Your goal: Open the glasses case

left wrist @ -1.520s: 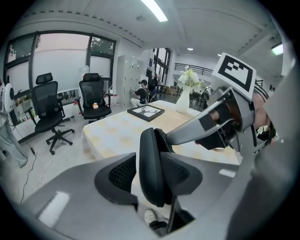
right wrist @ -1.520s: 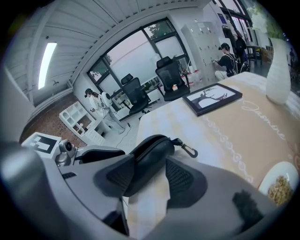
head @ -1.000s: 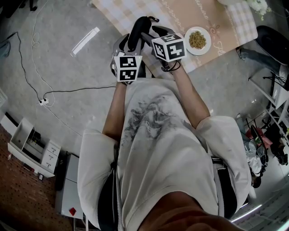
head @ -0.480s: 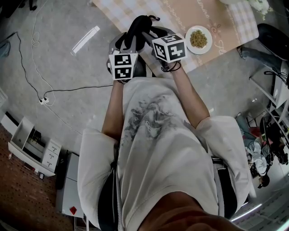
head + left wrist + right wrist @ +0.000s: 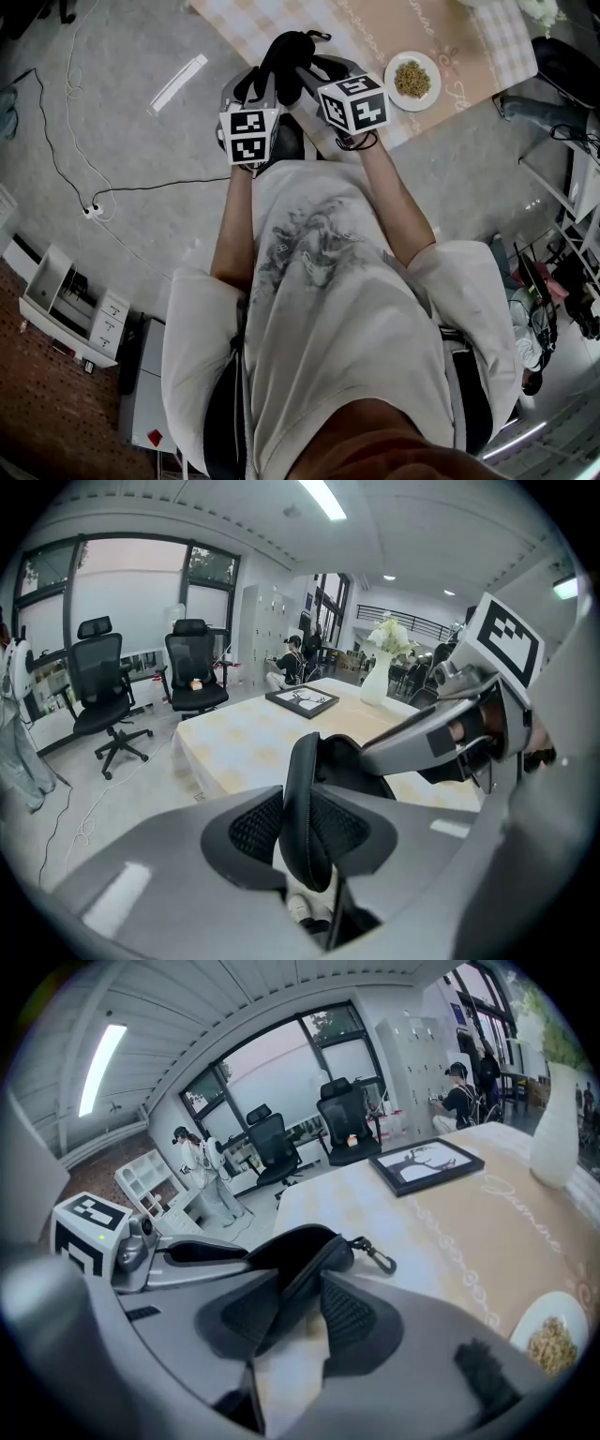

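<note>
Left gripper point(image 5: 302, 832): pads clamped on one edge-on half of the black glasses case point(image 5: 300, 1246), jaws have just been closing, case between them. Right gripper point(image 5: 298, 1321): jaws also just closing, pads pinching the other half near its rim, clip end pointing away. The case is held in the air between both grippers, in front of the chest, above the near edge of the table point(image 5: 375, 28). Step looks like securing a grip on each half. A gap seems to be starting at the seam, but the case is not yet spread. Next move calls for pulling the halves apart about the hinge, with firm grips so the shells don't slip. Plate point(image 5: 387, 84) of food lies beyond, well clear.
</note>
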Available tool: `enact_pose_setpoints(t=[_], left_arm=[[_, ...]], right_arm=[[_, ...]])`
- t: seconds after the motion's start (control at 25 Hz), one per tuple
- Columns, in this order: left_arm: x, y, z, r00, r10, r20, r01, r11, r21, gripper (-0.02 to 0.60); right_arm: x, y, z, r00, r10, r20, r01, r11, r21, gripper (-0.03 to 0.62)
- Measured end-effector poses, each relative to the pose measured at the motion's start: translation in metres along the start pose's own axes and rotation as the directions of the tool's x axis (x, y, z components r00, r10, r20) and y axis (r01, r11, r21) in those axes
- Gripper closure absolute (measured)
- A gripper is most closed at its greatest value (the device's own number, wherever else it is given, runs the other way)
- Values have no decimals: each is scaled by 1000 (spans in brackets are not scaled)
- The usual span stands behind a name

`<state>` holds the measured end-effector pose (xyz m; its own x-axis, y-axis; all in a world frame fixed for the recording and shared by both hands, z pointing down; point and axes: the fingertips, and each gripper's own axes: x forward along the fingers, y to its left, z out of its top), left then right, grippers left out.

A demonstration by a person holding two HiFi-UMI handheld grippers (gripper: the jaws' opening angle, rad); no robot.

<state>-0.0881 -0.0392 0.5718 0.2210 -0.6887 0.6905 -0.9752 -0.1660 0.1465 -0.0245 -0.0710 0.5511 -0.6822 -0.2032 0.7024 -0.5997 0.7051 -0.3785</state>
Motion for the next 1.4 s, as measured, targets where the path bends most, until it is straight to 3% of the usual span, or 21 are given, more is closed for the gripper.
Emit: enact_pose_setpoints(t=[0.76,1.4], left_arm=[[0,13,0,1000,-8,13,8,999,-37,485],[0,16,-1,1000,-21,16,22,998,-66,485]], right_arm=[[-6,1,-4,997,23,73,-21,999,-38,454],[-7,1,-4,997,17,75,-12,998,-60,461]])
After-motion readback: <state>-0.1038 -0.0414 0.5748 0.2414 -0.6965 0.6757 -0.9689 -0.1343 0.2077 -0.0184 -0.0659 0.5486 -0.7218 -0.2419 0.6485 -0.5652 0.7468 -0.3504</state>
